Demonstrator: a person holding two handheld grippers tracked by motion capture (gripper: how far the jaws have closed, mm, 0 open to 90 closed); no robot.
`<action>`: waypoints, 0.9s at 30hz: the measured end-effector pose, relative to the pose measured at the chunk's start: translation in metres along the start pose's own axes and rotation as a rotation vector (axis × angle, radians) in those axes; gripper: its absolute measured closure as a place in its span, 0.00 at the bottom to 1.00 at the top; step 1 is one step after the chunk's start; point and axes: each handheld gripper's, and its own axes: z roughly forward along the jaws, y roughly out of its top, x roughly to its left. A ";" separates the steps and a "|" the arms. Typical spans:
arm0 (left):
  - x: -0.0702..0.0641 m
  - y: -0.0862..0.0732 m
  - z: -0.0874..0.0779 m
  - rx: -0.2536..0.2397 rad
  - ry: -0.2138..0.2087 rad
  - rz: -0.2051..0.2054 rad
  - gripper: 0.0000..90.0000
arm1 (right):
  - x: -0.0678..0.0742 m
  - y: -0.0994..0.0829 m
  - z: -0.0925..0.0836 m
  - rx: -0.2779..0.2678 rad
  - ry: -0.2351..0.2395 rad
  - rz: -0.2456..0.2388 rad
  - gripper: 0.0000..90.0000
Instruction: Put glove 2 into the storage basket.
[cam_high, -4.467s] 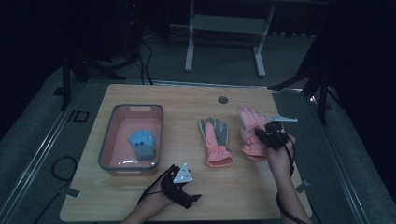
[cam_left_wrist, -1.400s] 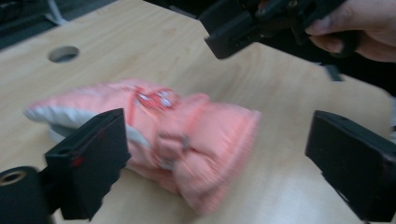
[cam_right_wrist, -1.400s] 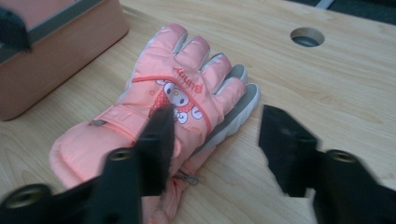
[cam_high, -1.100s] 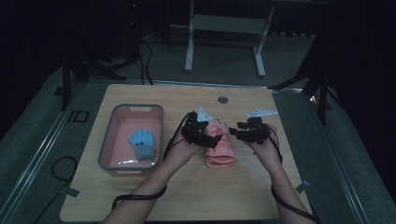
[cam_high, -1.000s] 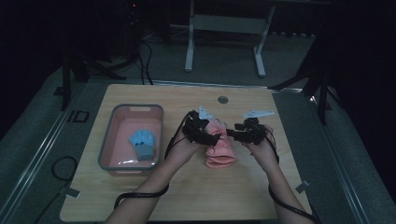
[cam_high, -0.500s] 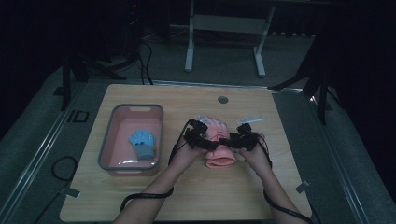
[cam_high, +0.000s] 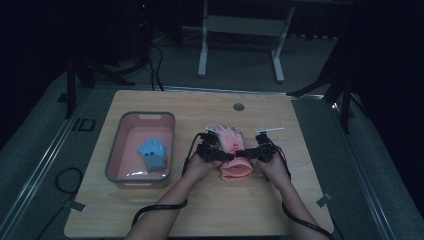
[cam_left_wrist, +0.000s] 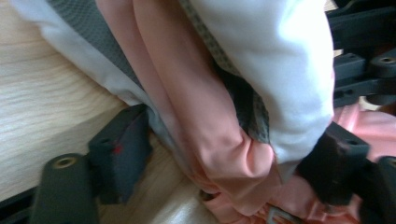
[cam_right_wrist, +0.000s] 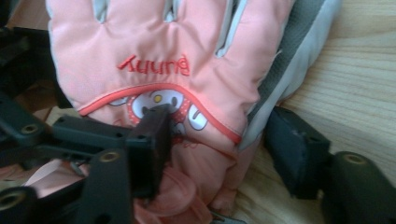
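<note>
Item: pink gloves (cam_high: 232, 150), stacked as a pair, lying on the wooden table (cam_high: 200, 210) just right of centre, cuffs toward us. We count two pink gloves, one on the other; in the right gripper view (cam_right_wrist: 159, 70) the upper one shows stitched lettering and a cartoon face.

Item: left gripper (cam_high: 212, 152), at the stack's left edge. Its jaws have just been closing; in the left gripper view the glove edge (cam_left_wrist: 210, 121) sits between them, one jaw on the wood, the other against the fabric. We cannot tell whether the pads press.

Item: right gripper (cam_high: 257, 151), at the stack's right edge, jaws likewise just closing. In its own view one jaw rests on top of the glove's back, the other stands on the table beside the grey edge with a slim gap.

Item: one grey-rimmed pink tub (cam_high: 116, 165), well left of the gloves, holding one blue glove (cam_high: 152, 154).

Item: one round grommet (cam_high: 238, 106) near the far edge.

Open room: bare wood between tub and left gripper, a wide strip to the right of the right gripper, and bare wood toward the far edge and the near edge.
</note>
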 end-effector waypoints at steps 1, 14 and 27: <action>-0.002 0.000 -0.001 -0.004 0.008 0.018 0.37 | 0.001 0.000 0.000 0.001 0.003 -0.001 0.54; -0.023 0.003 -0.012 -0.014 0.081 0.069 0.68 | 0.032 -0.004 -0.007 -0.064 -0.131 -0.071 0.77; -0.042 0.018 -0.049 -0.013 0.118 0.122 0.71 | 0.066 0.005 -0.026 -0.120 -0.163 -0.113 0.79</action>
